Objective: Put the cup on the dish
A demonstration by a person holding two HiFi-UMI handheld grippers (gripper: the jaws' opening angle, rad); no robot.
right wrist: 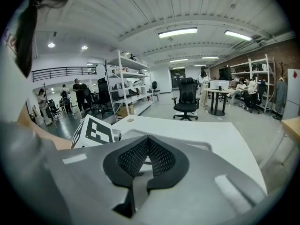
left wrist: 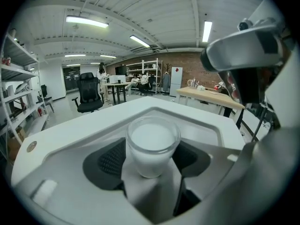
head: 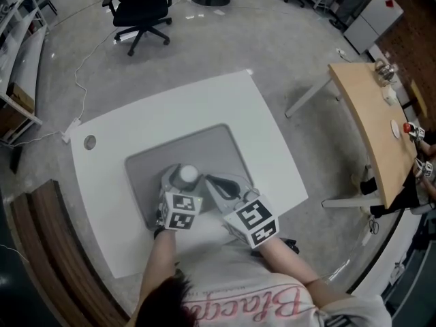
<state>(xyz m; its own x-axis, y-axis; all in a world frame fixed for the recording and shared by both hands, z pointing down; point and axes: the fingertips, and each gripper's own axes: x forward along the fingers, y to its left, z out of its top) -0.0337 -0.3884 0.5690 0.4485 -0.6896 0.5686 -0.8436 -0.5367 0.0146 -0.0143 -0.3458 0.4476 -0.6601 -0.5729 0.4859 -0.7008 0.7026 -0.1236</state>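
Note:
A small glass cup (head: 188, 174) with white contents stands upright on the flat grey dish (head: 219, 145) that lies on the white table (head: 129, 131). My left gripper (head: 184, 180) reaches around it from the near side. In the left gripper view the cup (left wrist: 152, 144) sits between the two black pads (left wrist: 111, 161), which flank it without clearly pressing; the jaws stand wide. The dish's pale rim (left wrist: 199, 118) runs behind it. My right gripper (head: 212, 181) lies just right of the cup, its pads (right wrist: 161, 157) meeting at the tips with nothing between them.
A round cable hole (head: 89, 142) is near the table's left corner. A black office chair (head: 141, 9) stands on the floor beyond. A curved wooden table (head: 371, 125) with small items is at the right. The left gripper's marker cube (right wrist: 96, 132) shows beside my right jaws.

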